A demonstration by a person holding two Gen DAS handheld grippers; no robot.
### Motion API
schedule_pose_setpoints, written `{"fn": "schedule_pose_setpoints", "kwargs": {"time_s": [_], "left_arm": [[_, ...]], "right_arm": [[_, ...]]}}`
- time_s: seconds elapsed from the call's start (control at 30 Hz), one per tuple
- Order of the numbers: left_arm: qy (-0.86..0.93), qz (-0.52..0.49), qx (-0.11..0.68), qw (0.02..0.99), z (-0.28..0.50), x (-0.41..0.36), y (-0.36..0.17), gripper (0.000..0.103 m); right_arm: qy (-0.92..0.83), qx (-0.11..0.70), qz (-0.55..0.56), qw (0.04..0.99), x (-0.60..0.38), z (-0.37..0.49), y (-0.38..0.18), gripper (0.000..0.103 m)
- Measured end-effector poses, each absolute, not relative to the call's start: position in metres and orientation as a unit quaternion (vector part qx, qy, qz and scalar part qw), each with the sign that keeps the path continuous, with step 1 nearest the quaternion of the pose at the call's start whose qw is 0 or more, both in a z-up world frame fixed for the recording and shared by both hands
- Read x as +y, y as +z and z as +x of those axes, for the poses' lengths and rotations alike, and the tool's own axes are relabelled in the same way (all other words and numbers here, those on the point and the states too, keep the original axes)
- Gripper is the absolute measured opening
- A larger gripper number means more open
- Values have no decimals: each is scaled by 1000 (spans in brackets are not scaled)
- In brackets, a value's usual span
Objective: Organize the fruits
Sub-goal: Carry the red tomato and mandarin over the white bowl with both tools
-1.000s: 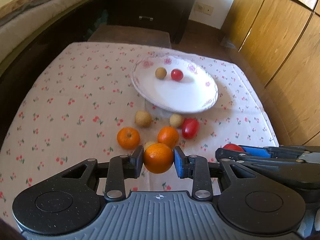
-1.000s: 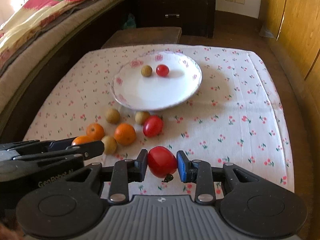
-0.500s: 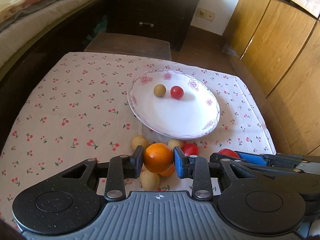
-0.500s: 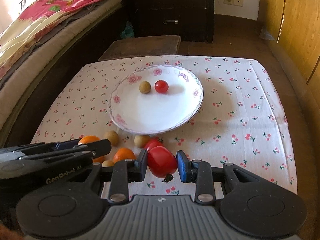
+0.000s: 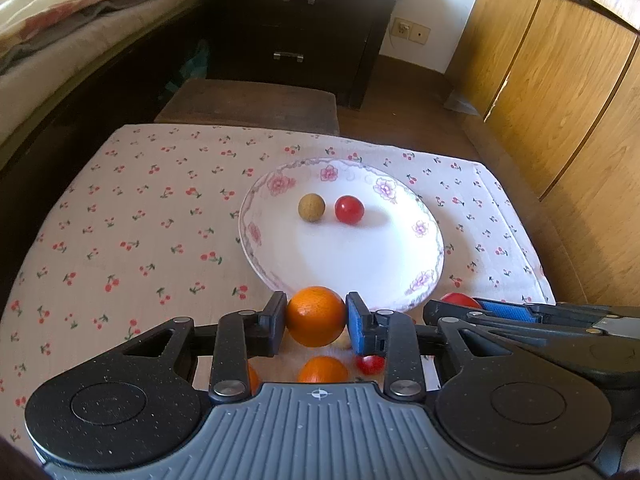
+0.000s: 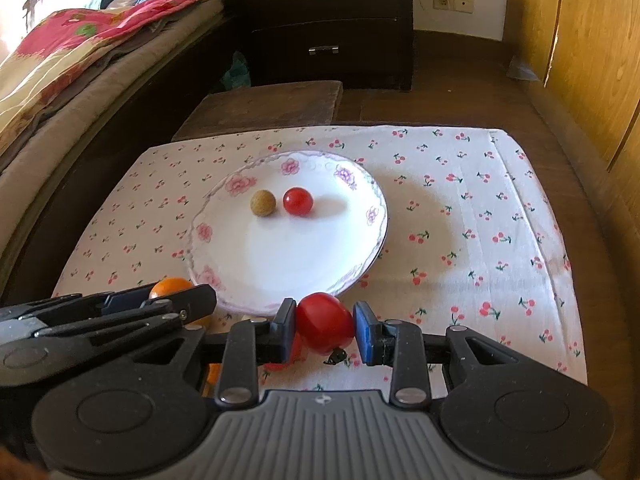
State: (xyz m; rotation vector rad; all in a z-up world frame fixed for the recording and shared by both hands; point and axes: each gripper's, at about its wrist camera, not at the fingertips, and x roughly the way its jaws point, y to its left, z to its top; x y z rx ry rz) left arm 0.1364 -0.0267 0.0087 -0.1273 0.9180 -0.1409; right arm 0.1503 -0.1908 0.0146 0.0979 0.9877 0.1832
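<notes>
While the left gripper (image 5: 316,322) clamps a round orange fruit (image 5: 315,316) just short of the near rim of the white floral-edged plate (image 5: 340,256), the right gripper (image 6: 325,326) pinches a glossy red tomato (image 6: 324,323) at that same rim. Under the grippers, more oranges & a small red fruit lie on the cherry-print cloth (image 5: 140,240). On the plate's far half: a tan round fruit (image 5: 311,208) w/ a small red tomato (image 5: 349,210) just beside it

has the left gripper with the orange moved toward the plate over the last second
Yes. The left gripper carried the orange forward to the plate's near rim, past loose fruit.
</notes>
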Motion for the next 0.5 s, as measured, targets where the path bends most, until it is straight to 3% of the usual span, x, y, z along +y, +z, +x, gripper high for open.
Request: {"fn": "schedule_pose_setpoints", "kwargs": {"time_s": [0.5], "left_arm": [[-65, -49, 443, 893, 158, -33, 5, 39]], "right_arm": [[82, 472, 44, 876, -193, 175, 10, 33]]}}
